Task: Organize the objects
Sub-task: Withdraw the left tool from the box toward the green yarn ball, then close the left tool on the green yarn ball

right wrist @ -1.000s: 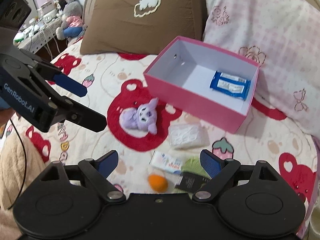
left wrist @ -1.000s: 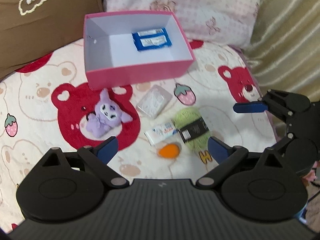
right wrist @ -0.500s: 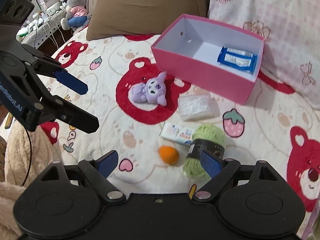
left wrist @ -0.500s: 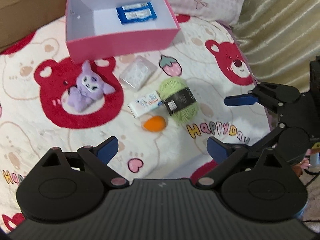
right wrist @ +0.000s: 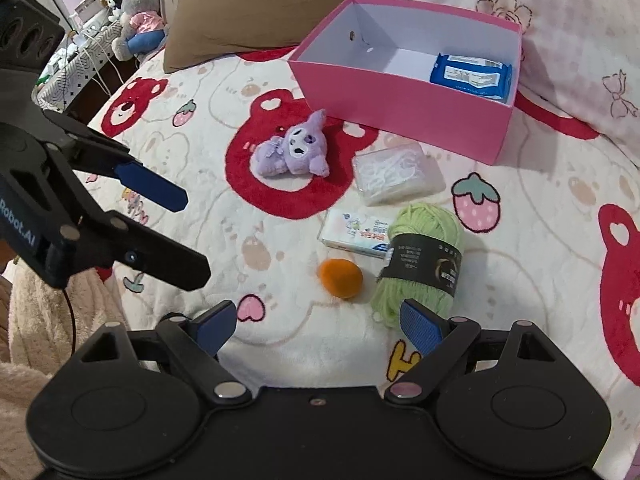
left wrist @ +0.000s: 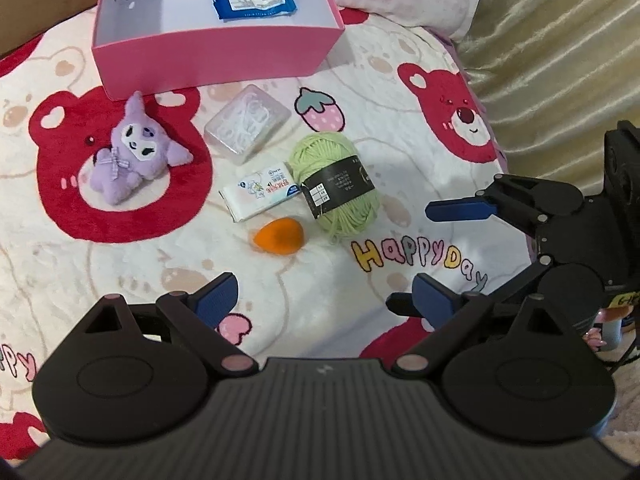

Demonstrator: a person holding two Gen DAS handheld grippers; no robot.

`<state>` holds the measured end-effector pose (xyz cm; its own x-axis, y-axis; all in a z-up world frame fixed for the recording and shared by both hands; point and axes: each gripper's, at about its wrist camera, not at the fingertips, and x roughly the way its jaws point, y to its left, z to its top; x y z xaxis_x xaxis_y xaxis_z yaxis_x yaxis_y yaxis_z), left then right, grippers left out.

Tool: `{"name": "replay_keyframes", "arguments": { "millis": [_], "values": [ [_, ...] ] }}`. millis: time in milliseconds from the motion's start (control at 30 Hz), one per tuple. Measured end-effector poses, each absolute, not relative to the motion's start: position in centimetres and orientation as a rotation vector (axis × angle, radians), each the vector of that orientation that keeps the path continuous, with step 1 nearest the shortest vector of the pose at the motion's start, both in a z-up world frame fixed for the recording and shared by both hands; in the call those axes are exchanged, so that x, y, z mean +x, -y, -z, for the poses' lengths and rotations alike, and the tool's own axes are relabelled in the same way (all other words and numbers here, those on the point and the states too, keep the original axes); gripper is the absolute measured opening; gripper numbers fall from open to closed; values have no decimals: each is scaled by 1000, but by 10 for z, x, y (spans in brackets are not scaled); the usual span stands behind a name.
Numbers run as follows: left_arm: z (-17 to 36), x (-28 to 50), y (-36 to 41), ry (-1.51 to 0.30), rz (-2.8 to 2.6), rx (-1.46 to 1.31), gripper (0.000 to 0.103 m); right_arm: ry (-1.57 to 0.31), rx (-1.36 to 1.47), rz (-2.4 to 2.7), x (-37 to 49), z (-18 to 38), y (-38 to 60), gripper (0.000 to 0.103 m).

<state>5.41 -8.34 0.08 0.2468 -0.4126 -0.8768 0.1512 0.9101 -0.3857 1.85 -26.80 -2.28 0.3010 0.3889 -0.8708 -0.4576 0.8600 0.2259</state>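
A pink box (left wrist: 216, 56) stands at the back of the bear-print blanket, and a blue wipes pack (left wrist: 254, 0) lies inside it. In front of the box lie a purple plush (left wrist: 132, 152), a clear case of white picks (left wrist: 248, 124), a white tissue pack (left wrist: 262, 192), a green yarn ball (left wrist: 336, 184) and an orange egg-shaped sponge (left wrist: 280, 236). My left gripper (left wrist: 324, 296) hangs open and empty just short of the sponge. My right gripper (right wrist: 319, 323) is open too, with its right pad close to the yarn ball (right wrist: 424, 260) and the sponge (right wrist: 340, 278) ahead.
A brown pillow (right wrist: 260, 12) and a pink patterned pillow (right wrist: 560, 20) lean behind the box. An olive striped cushion (left wrist: 560, 60) borders the bed on the right. A side shelf with soft toys (right wrist: 132, 20) stands far left. Each gripper's fingers (right wrist: 152, 188) show in the other's view.
Both grippers have sunk toward the blanket and tilted further down. The loose items now look larger and nearer, and the box sits higher in both views. Both stay open.
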Motion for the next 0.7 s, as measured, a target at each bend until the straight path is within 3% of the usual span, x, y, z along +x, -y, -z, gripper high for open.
{"name": "replay_keyframes", "arguments": {
  "millis": [433, 700],
  "values": [
    [24, 61, 107, -1320, 389, -270, 86, -1069, -116, -538, 10, 48, 282, 90],
    [30, 55, 112, -1165, 321, -278, 86, -972, -93, -537, 2, 67, 284, 89]
  ]
}}
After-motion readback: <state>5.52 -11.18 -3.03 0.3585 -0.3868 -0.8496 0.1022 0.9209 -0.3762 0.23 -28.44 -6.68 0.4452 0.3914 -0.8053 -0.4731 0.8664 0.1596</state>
